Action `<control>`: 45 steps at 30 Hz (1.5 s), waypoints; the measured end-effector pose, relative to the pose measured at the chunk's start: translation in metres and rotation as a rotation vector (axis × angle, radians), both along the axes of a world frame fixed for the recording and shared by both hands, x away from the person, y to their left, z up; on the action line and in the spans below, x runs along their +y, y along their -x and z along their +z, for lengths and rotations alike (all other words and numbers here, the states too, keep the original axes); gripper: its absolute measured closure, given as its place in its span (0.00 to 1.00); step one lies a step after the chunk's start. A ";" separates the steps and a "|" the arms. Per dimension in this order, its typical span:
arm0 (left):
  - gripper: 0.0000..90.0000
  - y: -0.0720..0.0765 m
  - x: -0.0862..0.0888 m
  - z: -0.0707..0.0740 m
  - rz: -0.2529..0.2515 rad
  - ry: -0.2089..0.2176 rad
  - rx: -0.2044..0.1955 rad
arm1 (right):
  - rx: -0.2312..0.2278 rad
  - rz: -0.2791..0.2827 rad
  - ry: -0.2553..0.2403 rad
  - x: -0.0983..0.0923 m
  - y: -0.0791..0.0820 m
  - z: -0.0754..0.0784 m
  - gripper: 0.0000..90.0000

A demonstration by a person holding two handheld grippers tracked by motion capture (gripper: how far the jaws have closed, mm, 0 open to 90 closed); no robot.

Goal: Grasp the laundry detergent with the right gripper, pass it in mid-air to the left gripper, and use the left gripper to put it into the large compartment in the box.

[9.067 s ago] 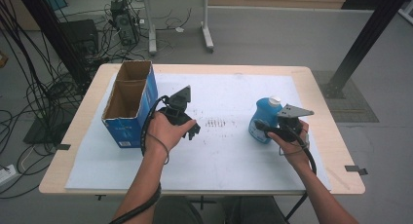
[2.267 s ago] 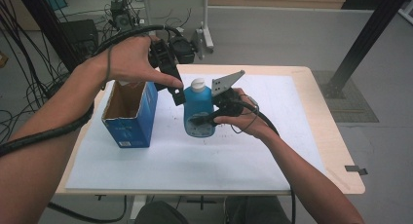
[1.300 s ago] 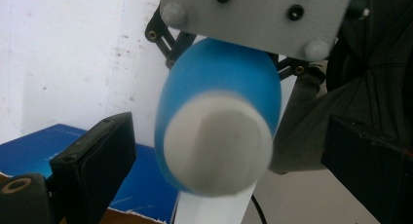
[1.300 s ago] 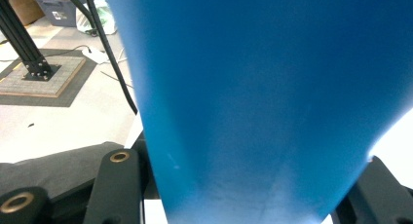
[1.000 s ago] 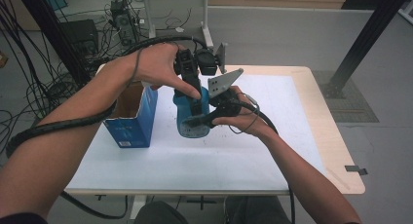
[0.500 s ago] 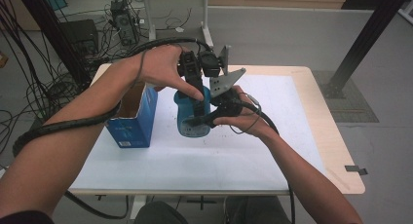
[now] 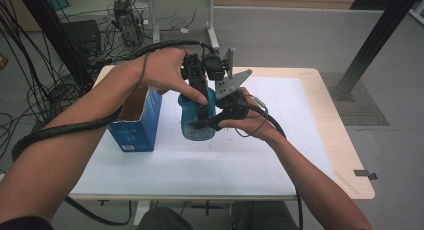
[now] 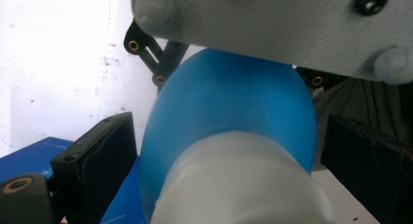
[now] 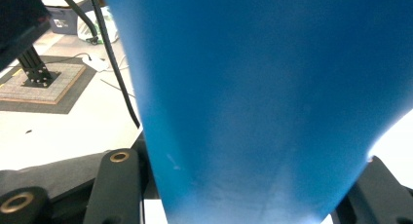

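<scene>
While the blue bottle point(image 7: 196, 121) stands upright on the white-covered desk point(image 7: 280, 155), the right hand-held gripper point(image 7: 212, 121) is clamped on its lower body, jaws pressed to either side of the blue wall. The left hand-held gripper point(image 8: 224, 170) comes down from above with its jaws astride the white cap point(image 8: 238, 185), and gaps show at both pads, so it looks open rather than gripping. Judging by its smooth moulded plastic, the bottle is probably light, slightly squeezable and a little slippery; the ribbed cap gives the surer hold for twisting. Just beside the left hand-held gripper sits an open blue box point(image 7: 135, 125). Hidden by hands and jaws are the bottle's neck, any label, and how full it is.
</scene>
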State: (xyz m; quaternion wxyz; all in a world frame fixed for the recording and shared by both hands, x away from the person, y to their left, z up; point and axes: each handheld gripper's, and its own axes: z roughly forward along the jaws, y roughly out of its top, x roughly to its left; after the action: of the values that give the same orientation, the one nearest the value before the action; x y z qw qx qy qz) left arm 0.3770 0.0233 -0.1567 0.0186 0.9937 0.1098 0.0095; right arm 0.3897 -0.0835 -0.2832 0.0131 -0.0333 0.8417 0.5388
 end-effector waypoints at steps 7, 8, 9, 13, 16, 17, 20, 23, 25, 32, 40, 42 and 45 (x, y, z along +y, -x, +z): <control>0.07 0.000 -0.001 0.000 -0.004 -0.004 -0.002 | -0.005 -0.003 0.001 0.000 0.000 0.001 0.49; 0.07 0.000 -0.002 0.000 -0.004 -0.006 -0.003 | -0.005 -0.003 0.001 0.000 0.000 0.001 0.49; 0.07 -0.001 -0.002 0.000 -0.003 -0.003 -0.002 | -0.010 -0.002 -0.003 -0.001 0.000 0.001 0.49; 0.07 -0.001 -0.002 0.000 -0.004 0.000 -0.002 | -0.003 -0.005 0.000 -0.001 0.000 0.001 0.49; 0.07 -0.001 -0.003 0.001 -0.009 0.001 -0.003 | -0.005 -0.006 0.001 -0.002 0.000 0.002 0.49; 0.07 -0.001 -0.003 0.002 -0.010 0.003 -0.006 | 0.001 -0.004 0.002 -0.002 0.000 0.002 0.49; 0.07 0.000 -0.004 0.002 -0.009 0.002 -0.008 | 0.004 -0.001 0.001 -0.002 0.001 0.002 0.49; 0.07 0.000 -0.004 0.003 -0.011 0.003 -0.009 | 0.002 -0.003 0.004 -0.002 0.001 0.002 0.49; 0.07 0.000 -0.004 0.004 -0.008 0.004 -0.009 | 0.004 -0.002 0.004 -0.002 0.001 0.002 0.49; 0.07 0.000 -0.003 0.004 -0.010 0.007 -0.010 | 0.010 -0.002 0.004 -0.002 0.000 0.002 0.49; 0.07 0.000 0.000 0.004 -0.008 0.009 -0.011 | 0.012 -0.001 0.009 -0.001 -0.001 0.001 0.49; 0.07 0.000 0.001 0.004 -0.006 0.010 -0.014 | 0.012 -0.001 0.010 0.000 -0.001 0.001 0.49; 0.07 0.001 0.001 0.004 -0.008 0.007 -0.014 | 0.013 -0.002 0.010 0.000 0.000 0.001 0.49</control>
State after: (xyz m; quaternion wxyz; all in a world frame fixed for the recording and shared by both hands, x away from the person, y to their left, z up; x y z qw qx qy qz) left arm 0.3764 0.0242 -0.1524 0.0229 0.9940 0.1056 0.0159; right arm 0.3901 -0.0835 -0.2826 0.0080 -0.0293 0.8444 0.5349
